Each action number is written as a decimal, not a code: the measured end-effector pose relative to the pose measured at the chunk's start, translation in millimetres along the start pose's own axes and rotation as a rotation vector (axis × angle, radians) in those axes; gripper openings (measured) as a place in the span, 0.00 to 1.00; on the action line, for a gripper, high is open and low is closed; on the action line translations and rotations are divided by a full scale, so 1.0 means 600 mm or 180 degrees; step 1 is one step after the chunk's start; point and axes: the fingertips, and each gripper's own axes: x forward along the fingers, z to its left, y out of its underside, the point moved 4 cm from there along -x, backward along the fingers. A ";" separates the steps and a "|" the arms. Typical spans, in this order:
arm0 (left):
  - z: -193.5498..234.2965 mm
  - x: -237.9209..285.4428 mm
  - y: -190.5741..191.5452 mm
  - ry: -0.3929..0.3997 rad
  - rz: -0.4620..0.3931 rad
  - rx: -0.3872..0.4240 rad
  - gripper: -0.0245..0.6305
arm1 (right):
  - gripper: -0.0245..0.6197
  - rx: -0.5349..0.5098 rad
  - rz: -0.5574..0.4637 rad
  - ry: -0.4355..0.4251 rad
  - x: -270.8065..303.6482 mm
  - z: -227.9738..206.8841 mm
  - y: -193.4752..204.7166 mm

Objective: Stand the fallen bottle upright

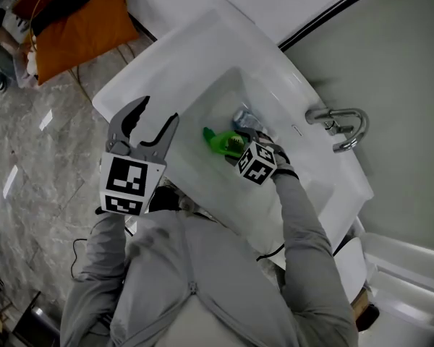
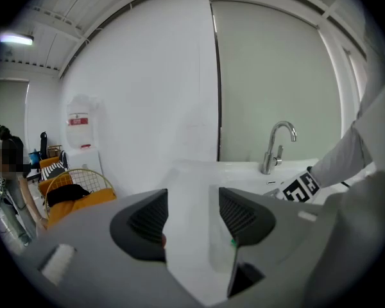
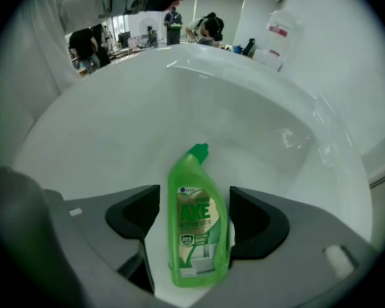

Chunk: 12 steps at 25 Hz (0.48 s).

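A green bottle [image 1: 220, 142] [image 3: 197, 220] with a green cap lies on its side on the floor of the white sink basin [image 1: 224, 92], label up. My right gripper [image 3: 194, 215] points steeply down over it, its marker cube [image 1: 257, 163] above the basin. The bottle's body lies between the jaws. The left pad [image 3: 141, 213] stands clear of it and the right pad [image 3: 244, 213] is very close to it, so the jaws are open. My left gripper [image 1: 159, 108] [image 2: 192, 213] hangs open and empty over the sink's front left rim.
A chrome faucet [image 1: 340, 125] [image 2: 276, 145] stands on the far right of the sink deck. An orange cushion with a wire basket [image 1: 76, 27] lies on the marble floor at the far left. White wall panels stand behind. People stand in the distance in the right gripper view.
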 end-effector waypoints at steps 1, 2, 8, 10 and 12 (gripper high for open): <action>0.006 0.000 0.001 -0.0018 0.0000 -0.0015 0.45 | 0.54 -0.0055 0.0061 -0.0057 0.008 -0.001 0.002; 0.011 0.001 0.002 -0.0036 0.0001 -0.0036 0.45 | 0.54 -0.0099 0.0111 -0.0107 0.015 -0.002 0.003; 0.031 0.006 0.006 -0.0100 0.0037 -0.0049 0.45 | 0.57 -0.0366 0.0340 -0.0301 0.044 -0.004 0.009; 0.034 0.008 0.008 -0.0119 0.0043 -0.0051 0.45 | 0.59 -0.0442 0.0413 -0.0349 0.053 -0.004 0.012; 0.036 0.009 0.009 -0.0133 0.0051 -0.0052 0.45 | 0.60 -0.0518 0.0493 -0.0405 0.061 -0.003 0.016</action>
